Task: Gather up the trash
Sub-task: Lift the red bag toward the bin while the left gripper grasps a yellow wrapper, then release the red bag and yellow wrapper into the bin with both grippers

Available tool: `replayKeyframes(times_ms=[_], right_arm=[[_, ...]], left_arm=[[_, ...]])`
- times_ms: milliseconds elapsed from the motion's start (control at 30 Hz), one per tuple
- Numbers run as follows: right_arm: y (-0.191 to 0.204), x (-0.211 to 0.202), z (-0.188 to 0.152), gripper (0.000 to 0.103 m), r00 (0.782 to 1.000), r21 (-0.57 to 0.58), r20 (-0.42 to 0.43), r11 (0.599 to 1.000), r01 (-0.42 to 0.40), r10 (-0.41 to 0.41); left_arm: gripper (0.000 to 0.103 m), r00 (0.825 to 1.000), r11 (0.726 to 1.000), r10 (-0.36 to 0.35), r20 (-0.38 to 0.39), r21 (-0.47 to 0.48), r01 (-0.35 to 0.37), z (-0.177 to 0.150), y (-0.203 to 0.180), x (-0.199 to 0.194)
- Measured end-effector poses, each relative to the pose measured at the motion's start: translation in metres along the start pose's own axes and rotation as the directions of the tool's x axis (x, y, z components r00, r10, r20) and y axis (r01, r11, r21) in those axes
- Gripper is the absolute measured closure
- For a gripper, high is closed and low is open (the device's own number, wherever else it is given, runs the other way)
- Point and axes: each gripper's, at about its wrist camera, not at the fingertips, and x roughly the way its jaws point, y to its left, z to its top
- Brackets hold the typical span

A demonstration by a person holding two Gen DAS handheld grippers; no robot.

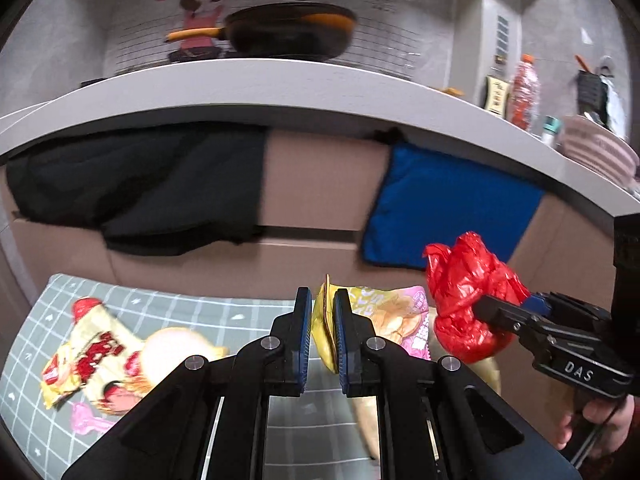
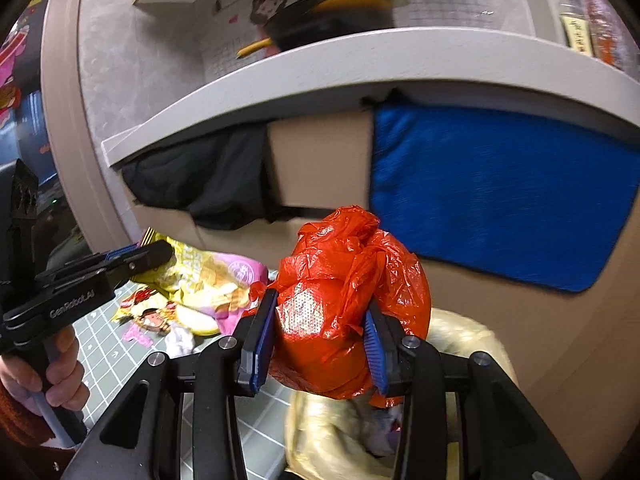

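We are mid-collection, both hands loaded. Our left gripper (image 1: pixel 323 334) has its jaws pinched on the edge of a yellow chip bag (image 1: pixel 384 316), lifted off the checked mat (image 1: pixel 240 312). Our right gripper (image 2: pixel 320 340) clamps a crumpled red bag (image 2: pixel 352 296), hanging just above the open pale bin liner (image 2: pixel 460 344). More wrappers (image 1: pixel 100 356) lie on the mat. Next, we judge, the right jaws should part over the liner, then the chip bag follows.
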Motion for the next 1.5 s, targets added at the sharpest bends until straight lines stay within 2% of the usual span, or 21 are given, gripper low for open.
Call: replayKeyframes(times_ms=[267,500,933,1167,1333,1500], right_arm=[[-0.043,-0.027,-0.007,0.066,0.997,0.049,0.028,0.996,0.070,-0.072],[-0.073,-0.026,-0.020,0.066,0.995,0.095,0.009,0.991,0.094,-0.095],[-0.101,0.005,-0.043,0.065,0.995,0.160,-0.063,0.983,0.087,-0.078],[-0.106,0.019,-0.054,0.065,0.991,0.171,-0.107,0.981,0.095,-0.078],[-0.108,0.023,-0.060,0.064,0.989,0.177,-0.123,0.979,0.102,-0.080],[-0.109,0.029,-0.065,0.062,0.987,0.185,-0.143,0.978,0.098,-0.072]], left_arm=[[0.091,0.996,0.996,-0.075,-0.038,0.036,0.076,-0.007,-0.049,0.026],[0.091,0.991,0.995,-0.093,-0.099,0.033,0.097,-0.018,-0.068,0.055],[0.091,0.976,0.994,-0.102,-0.192,0.022,0.109,-0.041,-0.075,0.095],[0.091,0.962,0.991,-0.126,-0.243,0.004,0.130,-0.050,-0.078,0.111],[0.090,0.944,0.987,-0.160,-0.290,-0.033,0.158,-0.054,-0.075,0.121],[0.083,0.931,0.980,-0.197,-0.307,-0.063,0.187,-0.057,-0.072,0.124]])
